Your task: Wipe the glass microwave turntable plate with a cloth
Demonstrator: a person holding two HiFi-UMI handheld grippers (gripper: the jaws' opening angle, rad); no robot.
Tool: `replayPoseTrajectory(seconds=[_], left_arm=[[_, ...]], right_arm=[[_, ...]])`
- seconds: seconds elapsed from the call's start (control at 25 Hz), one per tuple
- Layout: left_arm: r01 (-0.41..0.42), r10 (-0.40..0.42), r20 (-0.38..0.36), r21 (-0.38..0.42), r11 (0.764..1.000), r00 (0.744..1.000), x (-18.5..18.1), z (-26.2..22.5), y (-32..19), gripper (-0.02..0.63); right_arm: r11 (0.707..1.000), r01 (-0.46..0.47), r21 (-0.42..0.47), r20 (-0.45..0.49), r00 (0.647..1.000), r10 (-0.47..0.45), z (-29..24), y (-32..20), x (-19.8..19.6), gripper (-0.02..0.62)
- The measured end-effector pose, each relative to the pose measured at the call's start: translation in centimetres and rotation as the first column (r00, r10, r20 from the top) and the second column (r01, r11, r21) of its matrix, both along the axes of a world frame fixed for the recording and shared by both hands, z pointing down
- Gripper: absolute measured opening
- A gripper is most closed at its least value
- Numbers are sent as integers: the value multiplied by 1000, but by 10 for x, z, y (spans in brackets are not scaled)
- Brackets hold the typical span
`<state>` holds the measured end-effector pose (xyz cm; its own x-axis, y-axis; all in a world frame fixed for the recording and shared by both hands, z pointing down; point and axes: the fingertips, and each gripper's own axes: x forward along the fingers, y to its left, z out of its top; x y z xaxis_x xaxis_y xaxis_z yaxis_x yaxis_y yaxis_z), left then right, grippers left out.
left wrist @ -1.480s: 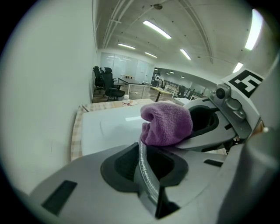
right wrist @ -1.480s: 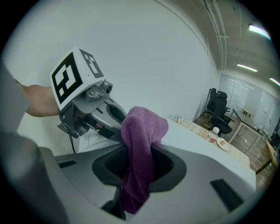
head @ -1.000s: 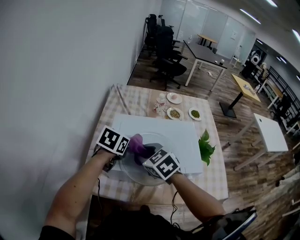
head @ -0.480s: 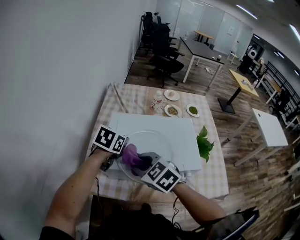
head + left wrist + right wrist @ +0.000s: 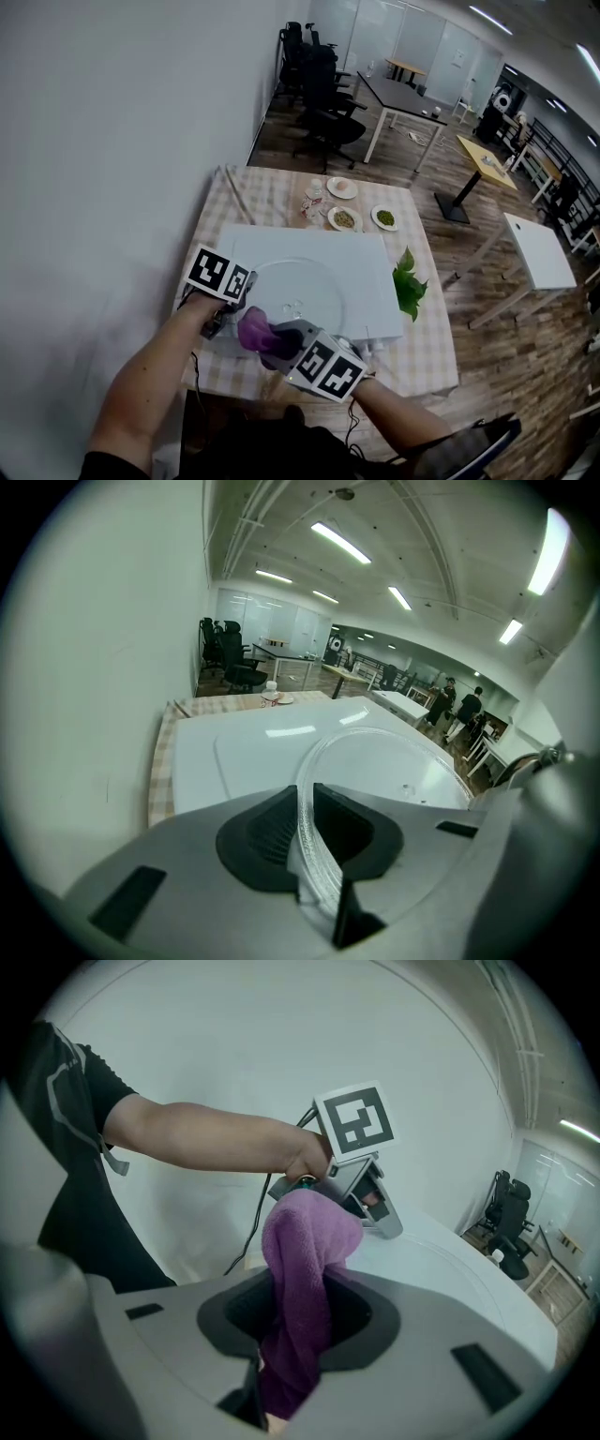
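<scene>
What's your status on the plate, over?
Left tongs shut on plate rim. Right tongs shut on cloth, at plate's near edge. Nothing blocking.

On table [image 5: 424, 361]: board [image 5: 272, 246], plate [image 5: 317, 279] atop

head view: high, steeply down | gripper views: close, along jaws | shared: plate [image 5: 317, 281]

Checked table [image 5: 267, 199] carries a white board [image 5: 370, 272], three small dishes [image 5: 344, 219] and green leaves [image 5: 410, 291]
</scene>
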<state>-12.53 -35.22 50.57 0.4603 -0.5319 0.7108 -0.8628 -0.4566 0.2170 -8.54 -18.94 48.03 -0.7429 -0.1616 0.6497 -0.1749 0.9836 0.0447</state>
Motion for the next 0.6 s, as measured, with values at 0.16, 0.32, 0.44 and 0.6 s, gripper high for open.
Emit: replayPoseTrajectory(seconds=[0.16,0.32,0.44,0.6], left_arm=[[1,-1,11,4,1000,1000,2,1,-2,63],[2,-2,6,-4,1000,1000,2,0,-6,63],[-9,9,-6,-21,1000,1000,1,1,-8,63],[-27,26,-16,-36,999,1000,1,0,-10,63]], right_arm=[[998,8,59,3,1000,-9,-10,6,-6,121],[995,19,102,10,1000,-20,-11,12,-23,121],[992,30,125,-13,999,-29,-7,13,-28,121],[994,3,107,-13,1000,-2,-5,8,-18,121]])
